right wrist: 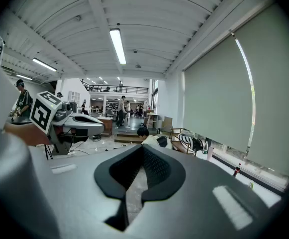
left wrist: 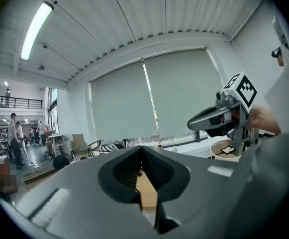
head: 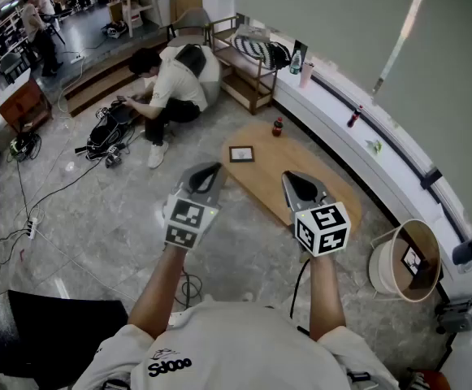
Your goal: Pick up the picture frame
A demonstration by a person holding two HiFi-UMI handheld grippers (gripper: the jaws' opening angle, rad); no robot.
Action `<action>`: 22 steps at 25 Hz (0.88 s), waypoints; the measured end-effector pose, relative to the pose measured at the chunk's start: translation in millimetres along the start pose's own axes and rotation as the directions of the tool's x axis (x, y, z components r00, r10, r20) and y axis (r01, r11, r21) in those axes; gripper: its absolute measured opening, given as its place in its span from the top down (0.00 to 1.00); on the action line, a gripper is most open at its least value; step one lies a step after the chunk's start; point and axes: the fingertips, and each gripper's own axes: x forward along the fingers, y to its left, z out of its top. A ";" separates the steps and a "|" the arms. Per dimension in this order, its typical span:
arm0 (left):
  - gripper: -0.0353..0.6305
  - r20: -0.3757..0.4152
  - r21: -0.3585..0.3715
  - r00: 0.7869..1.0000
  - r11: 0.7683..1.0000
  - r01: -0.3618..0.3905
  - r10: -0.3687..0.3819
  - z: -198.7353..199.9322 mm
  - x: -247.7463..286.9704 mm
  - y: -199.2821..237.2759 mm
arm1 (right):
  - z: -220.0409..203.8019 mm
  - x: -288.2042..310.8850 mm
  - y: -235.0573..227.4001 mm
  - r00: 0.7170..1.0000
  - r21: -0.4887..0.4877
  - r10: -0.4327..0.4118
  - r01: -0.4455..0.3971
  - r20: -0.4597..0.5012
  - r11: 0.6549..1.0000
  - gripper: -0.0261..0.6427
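Note:
The picture frame [head: 241,153], small and dark-edged, lies flat on the far left part of a low wooden table [head: 317,187]. Both grippers hang in the air nearer to me than the frame, apart from it. My left gripper [head: 205,173] is shut and empty, its tip just short of the table's near left edge. My right gripper [head: 300,184] is shut too, over the table's middle, with nothing in it. In the left gripper view the jaws [left wrist: 142,169] meet, and wood shows below them. The right gripper view shows closed jaws [right wrist: 143,167] and grey floor.
A small dark bottle [head: 278,126] stands on the table's far end. A person [head: 175,84] crouches on the floor beyond, by bags and cables. A white ledge [head: 357,136] runs along the window. A round tub [head: 404,260] at the right holds another small frame.

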 end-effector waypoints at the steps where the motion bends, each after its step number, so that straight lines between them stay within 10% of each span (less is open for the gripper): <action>1: 0.94 -0.001 0.001 1.000 1.000 0.000 0.000 0.0 2.4 -0.9 | -0.3 0.8 -2.2 1.000 0.001 0.002 -0.002 0.000 1.000 0.96; 22: 0.93 -0.037 -0.047 0.997 0.996 -0.076 0.075 -8.5 24.0 -37.4 | -20.0 -13.7 -42.1 0.997 0.016 0.072 -0.072 0.025 0.997 0.96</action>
